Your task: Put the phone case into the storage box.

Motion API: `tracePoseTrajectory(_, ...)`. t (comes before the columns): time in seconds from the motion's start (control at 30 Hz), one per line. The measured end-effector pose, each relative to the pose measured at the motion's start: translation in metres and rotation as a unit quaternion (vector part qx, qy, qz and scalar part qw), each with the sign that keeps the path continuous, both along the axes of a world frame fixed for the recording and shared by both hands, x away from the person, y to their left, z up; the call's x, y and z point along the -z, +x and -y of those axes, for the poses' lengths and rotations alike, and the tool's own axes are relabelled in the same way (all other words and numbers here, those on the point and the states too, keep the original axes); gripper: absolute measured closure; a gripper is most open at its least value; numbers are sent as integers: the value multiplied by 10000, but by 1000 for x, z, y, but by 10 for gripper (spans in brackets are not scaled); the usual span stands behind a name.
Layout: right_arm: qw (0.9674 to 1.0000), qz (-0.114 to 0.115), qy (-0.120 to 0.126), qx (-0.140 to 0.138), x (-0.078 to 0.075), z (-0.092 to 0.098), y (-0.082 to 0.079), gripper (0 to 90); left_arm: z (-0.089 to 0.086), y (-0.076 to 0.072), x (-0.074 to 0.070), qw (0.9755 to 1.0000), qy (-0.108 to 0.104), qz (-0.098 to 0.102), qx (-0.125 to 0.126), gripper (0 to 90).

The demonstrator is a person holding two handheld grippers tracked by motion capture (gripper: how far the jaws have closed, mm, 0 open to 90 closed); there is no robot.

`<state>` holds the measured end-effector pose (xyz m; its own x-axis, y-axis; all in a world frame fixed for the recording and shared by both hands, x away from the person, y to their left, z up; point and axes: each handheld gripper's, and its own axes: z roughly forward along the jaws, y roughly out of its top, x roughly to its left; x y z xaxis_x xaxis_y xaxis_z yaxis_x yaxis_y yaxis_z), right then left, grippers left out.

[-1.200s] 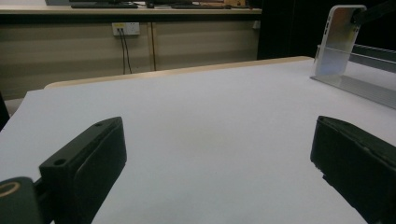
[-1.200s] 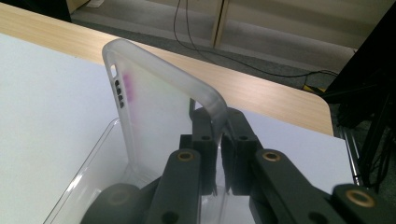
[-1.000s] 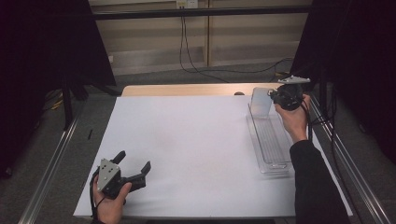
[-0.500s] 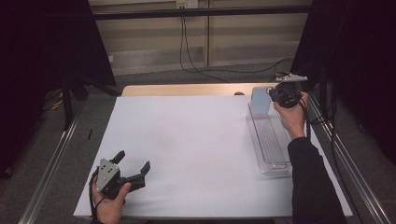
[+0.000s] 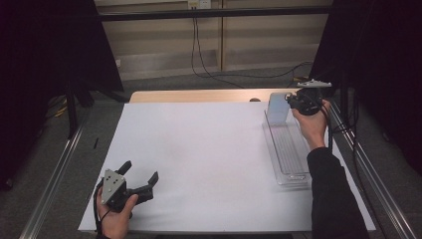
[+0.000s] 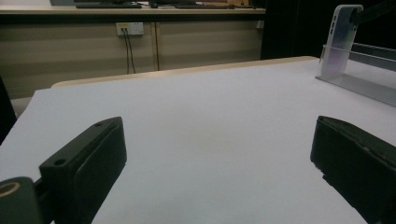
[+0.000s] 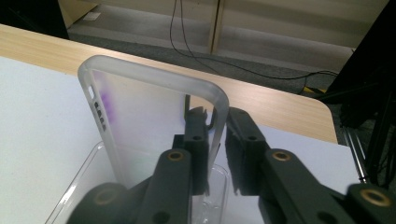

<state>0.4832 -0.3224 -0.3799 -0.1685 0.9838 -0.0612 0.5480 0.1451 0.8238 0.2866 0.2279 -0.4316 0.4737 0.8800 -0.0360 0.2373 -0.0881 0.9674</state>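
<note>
In the right gripper view the lower end of the translucent phone case (image 7: 149, 121) is cut off behind the dark gripper body, so how it seats in the clear plastic tray (image 7: 79, 196) below cannot be made out. The right gripper (image 7: 217, 140) has its fingers (image 7: 196, 140) on either side of the case's right edge; they have just been opening slightly, and a thin gap now shows beside that edge, so the grip looks loosened rather than clamped. From the high view the case (image 5: 277, 108) stands upright at the far end of the tray (image 5: 287, 149), just left of the right gripper (image 5: 293, 102). The left gripper (image 5: 142, 175) rests on the white bench (image 5: 199, 149) with its fingers (image 6: 88, 158) wide apart and nothing between them. One case, one tray, two grippers.
</note>
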Motion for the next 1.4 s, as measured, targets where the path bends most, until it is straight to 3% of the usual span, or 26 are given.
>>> tracePoseTrajectory(0.33,9998,95,156,93,1,5,-6,678,1,0,0,10000,27,2,21,35)
tracePoseTrajectory(0.43,9995,125,258,156,3,8,-10,609,1,0,0,10000,16,1,19,35)
tracePoseTrajectory(0.5,9995,124,265,151,4,9,-11,486,1,0,0,10000,39,17,-7,35)
tracePoseTrajectory(0.57,9993,148,297,175,5,10,-12,454,1,0,0,10000,55,24,18,35)
tracePoseTrajectory(0.63,9992,190,317,176,5,10,-12,317,2,1,0,10000,86,24,24,34)
tracePoseTrajectory(0.83,9987,266,369,248,3,12,-13,107,4,3,0,10000,48,11,-10,34)
tracePoseTrajectory(0.9,9993,215,203,249,4,12,-13,5,5,4,0,10000,34,2,-16,34)
tracePoseTrajectory(0.97,9994,111,132,298,4,11,-15,73,5,6,1,10000,20,-27,-51,34)
tracePoseTrajectory(1.03,9994,132,272,159,3,12,-17,18,5,8,2,10000,44,-46,-73,34)
tracePoseTrajectory(1.13,9984,178,526,101,3,15,-19,59,4,8,1,10000,62,-17,-65,35)
tracePoseTrajectory(1.27,9992,76,302,240,6,12,-19,30,4,8,1,10000,34,-15,-47,36)
tracePoseTrajectory(1.4,9995,230,196,133,7,10,-21,45,4,7,1,10000,34,-23,-13,36)
